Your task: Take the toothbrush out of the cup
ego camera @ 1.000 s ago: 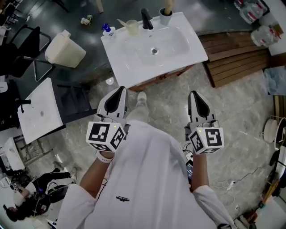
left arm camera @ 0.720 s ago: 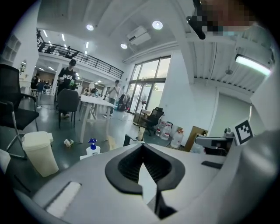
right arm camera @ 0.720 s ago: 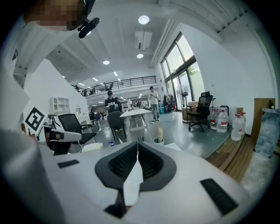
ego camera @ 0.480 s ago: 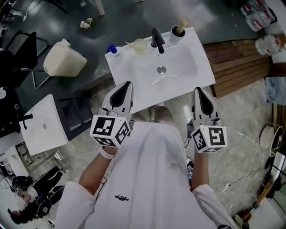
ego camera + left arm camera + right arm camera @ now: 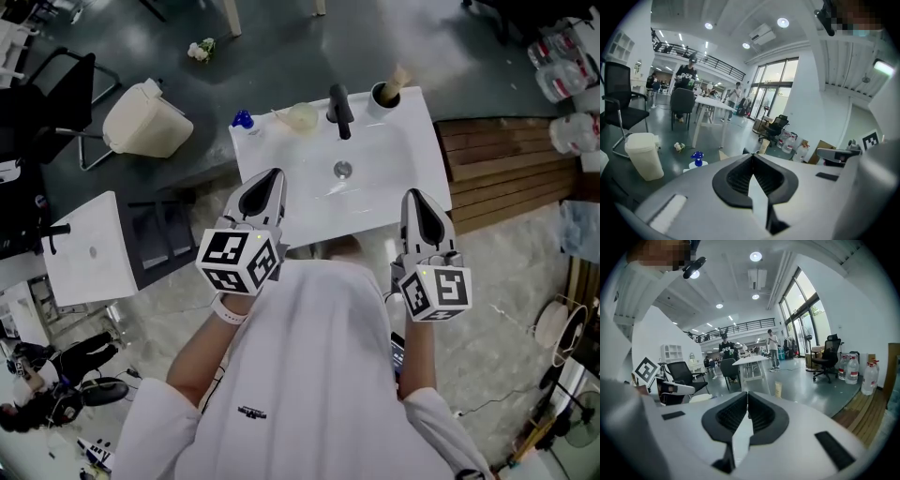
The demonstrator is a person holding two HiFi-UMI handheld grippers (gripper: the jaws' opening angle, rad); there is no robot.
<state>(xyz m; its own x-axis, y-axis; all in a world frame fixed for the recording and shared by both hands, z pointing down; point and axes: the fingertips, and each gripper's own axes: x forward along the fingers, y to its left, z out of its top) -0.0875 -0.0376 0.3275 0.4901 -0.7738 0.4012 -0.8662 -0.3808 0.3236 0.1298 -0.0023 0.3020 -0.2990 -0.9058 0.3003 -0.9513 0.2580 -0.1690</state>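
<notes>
A white sink basin (image 5: 403, 178) stands ahead of me with a black tap (image 5: 339, 109) at its back. A white cup (image 5: 381, 95) at the back right corner holds a tan brush (image 5: 399, 77). Left of the tap, a translucent cup (image 5: 303, 117) holds a pale stick (image 5: 281, 115). My left gripper (image 5: 273, 176) hovers over the basin's near left edge, shut and holding nothing. The right gripper (image 5: 414, 197), also shut and holding nothing, is over the near right edge. In the left gripper view the shut jaws (image 5: 752, 155) hide most of the basin; the brush top (image 5: 763, 146) pokes above them.
A blue mushroom-shaped bottle (image 5: 243, 119) stands on the basin's back left corner. A beige waste bin (image 5: 148, 119) and a black chair (image 5: 56, 94) are on the left. A white panel (image 5: 89, 248) lies lower left. Wooden planks (image 5: 502, 169) lie at the right, water jugs (image 5: 572, 80) beyond.
Both grippers and I have come closer to the sink: their tips, formerly over the floor short of it, are now over its near edge. Both jaws stayed shut.
</notes>
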